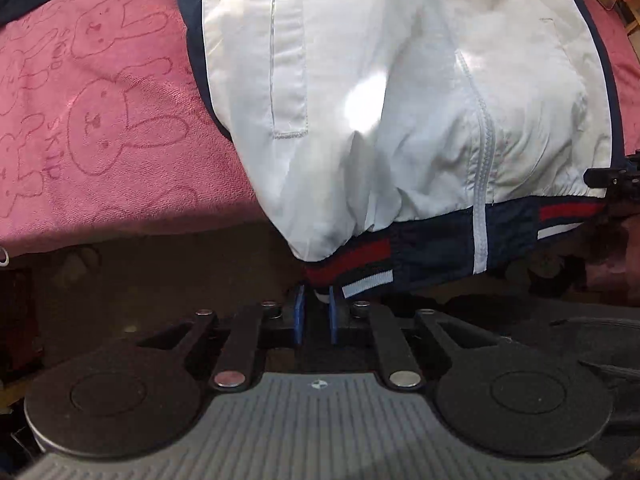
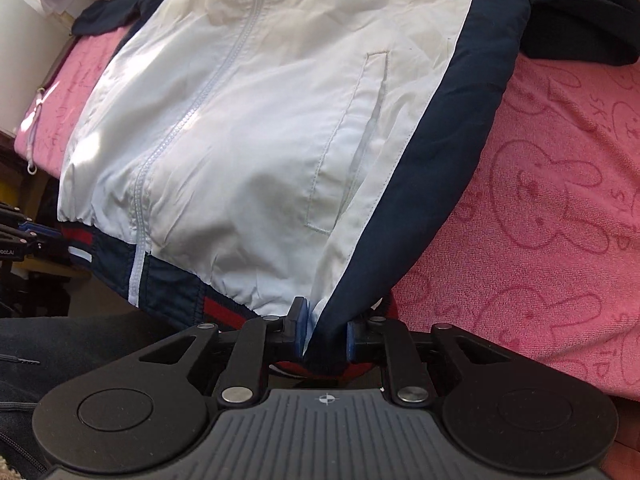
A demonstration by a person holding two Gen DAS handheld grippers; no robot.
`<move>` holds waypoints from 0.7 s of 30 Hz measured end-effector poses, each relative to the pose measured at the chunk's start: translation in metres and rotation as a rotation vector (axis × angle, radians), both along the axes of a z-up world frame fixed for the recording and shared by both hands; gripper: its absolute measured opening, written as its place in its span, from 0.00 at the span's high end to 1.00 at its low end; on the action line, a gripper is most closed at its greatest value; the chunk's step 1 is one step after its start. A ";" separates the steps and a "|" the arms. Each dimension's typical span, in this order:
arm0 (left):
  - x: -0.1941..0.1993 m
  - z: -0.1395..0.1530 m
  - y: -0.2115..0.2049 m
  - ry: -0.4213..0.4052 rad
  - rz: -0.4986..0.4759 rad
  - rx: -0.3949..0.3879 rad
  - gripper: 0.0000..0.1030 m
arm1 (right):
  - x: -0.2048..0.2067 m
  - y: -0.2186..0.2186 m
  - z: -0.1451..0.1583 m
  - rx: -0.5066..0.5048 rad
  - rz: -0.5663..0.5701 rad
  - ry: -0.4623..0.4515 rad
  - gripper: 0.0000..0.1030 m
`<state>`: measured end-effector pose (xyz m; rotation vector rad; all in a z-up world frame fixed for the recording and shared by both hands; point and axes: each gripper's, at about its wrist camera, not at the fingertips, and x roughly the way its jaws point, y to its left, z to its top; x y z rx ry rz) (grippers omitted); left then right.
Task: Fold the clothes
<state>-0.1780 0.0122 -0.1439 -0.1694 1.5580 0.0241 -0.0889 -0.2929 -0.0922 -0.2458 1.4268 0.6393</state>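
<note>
A white jacket (image 1: 360, 80) with navy side panels, a centre zip and a red, white and navy striped hem lies front-up on a pink towel. It also shows in the right wrist view (image 2: 240, 120). My left gripper (image 1: 317, 300) is shut on the hem's left corner at the near edge. My right gripper (image 2: 325, 332) is shut on the hem's right corner, where the navy side panel (image 2: 440, 160) ends. The right gripper's tip (image 1: 612, 178) shows in the left wrist view, and the left gripper's (image 2: 24, 236) in the right wrist view.
The pink towel (image 1: 100, 120) with rabbit outlines covers the surface, also seen in the right wrist view (image 2: 560, 220). A navy sleeve (image 2: 580, 28) lies out to the far right. A dark garment (image 2: 60, 352) sits below the near edge. A pale wall (image 2: 24, 60) stands at far left.
</note>
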 end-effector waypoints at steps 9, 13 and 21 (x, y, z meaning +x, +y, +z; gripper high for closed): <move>0.057 0.058 0.063 -0.231 -0.004 -0.074 0.76 | 0.055 -0.007 0.064 0.001 -0.176 -0.243 0.25; 0.119 0.047 0.058 -0.296 -0.074 -0.029 0.76 | 0.104 0.017 0.077 0.013 -0.219 -0.391 0.29; 0.226 0.020 0.042 -0.376 -0.194 0.057 0.74 | 0.177 0.142 0.023 0.011 -0.144 -0.463 0.49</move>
